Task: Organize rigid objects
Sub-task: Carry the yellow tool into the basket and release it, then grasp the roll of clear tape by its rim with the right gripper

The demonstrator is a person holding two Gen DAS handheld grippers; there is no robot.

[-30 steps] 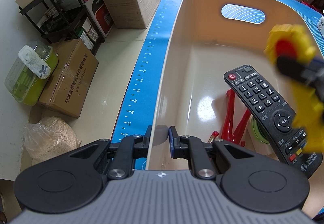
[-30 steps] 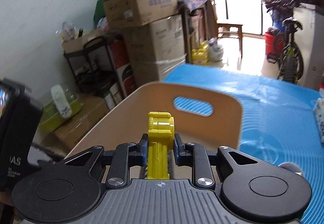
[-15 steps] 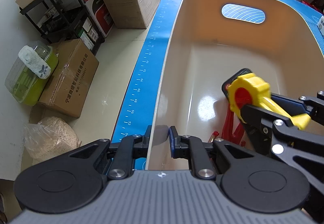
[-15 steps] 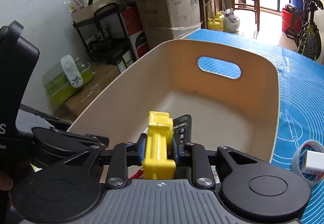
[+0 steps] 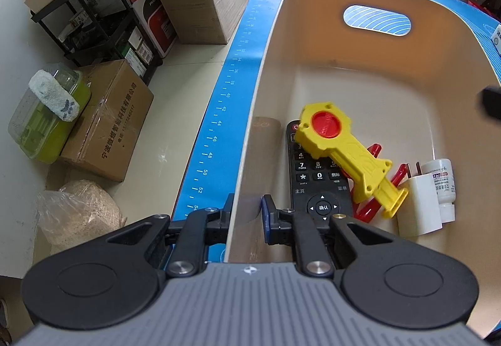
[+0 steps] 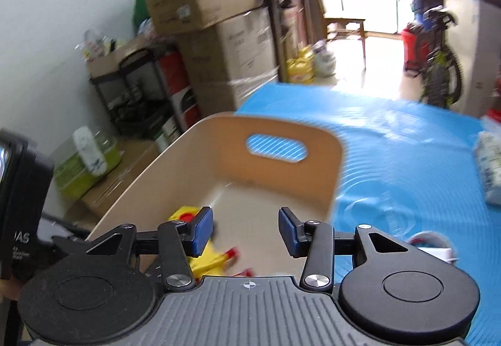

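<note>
In bin (image 5: 272, 70): yellow toy (image 5: 341, 152) flat, head toward far-left wall.

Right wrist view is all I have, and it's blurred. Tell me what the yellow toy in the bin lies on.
Observer: The yellow toy lies across a black remote, red disc facing up.
Operator: List what else sits near it.
Observer: A white plug adapter and a small white bottle at its handle end; a red plastic piece underneath.
Operator: Report the other hand.
Observer: The left hand-held gripper clamps the bin wall, one finger inside, one outside.
</note>
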